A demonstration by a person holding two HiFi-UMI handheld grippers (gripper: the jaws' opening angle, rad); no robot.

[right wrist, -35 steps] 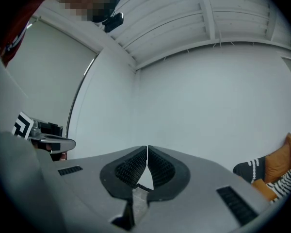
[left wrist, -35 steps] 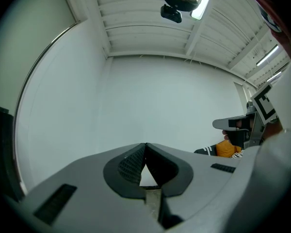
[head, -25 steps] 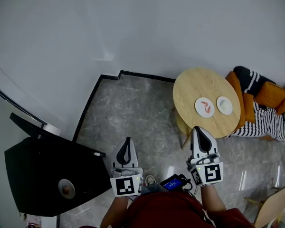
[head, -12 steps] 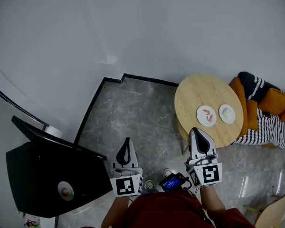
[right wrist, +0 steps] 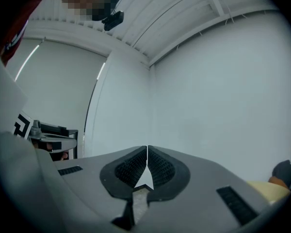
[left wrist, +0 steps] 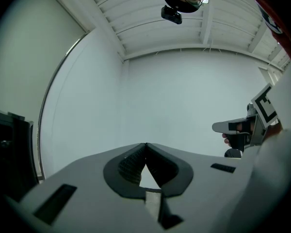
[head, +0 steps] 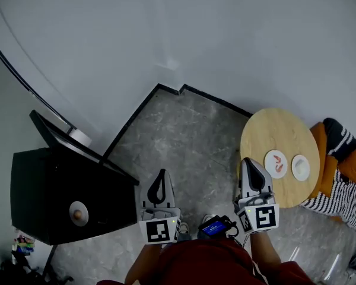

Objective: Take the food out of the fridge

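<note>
The left gripper (head: 161, 176) and right gripper (head: 250, 164), both pressed together and empty, are right of the black fridge (head: 59, 189).

- A grey marbled floor (head: 190, 141) is spreading across the middle of the head view.
- A black skirting strip (head: 133, 120) is running along the foot of the white wall (head: 225, 40) and bending at the corner.
- A round wooden counter (head: 273, 135) is standing on the floor at the right, near the wall.
- An orange cushion (head: 353, 166) and a black-and-white striped cloth (head: 337, 190) are lying just beside the counter's far right edge.
- A small device with a blue screen (head: 213, 227) is showing at the bottom of the head view.
- A ribbed white ceiling (left wrist: 150, 13) is stretching overhead in the left gripper view.
</note>
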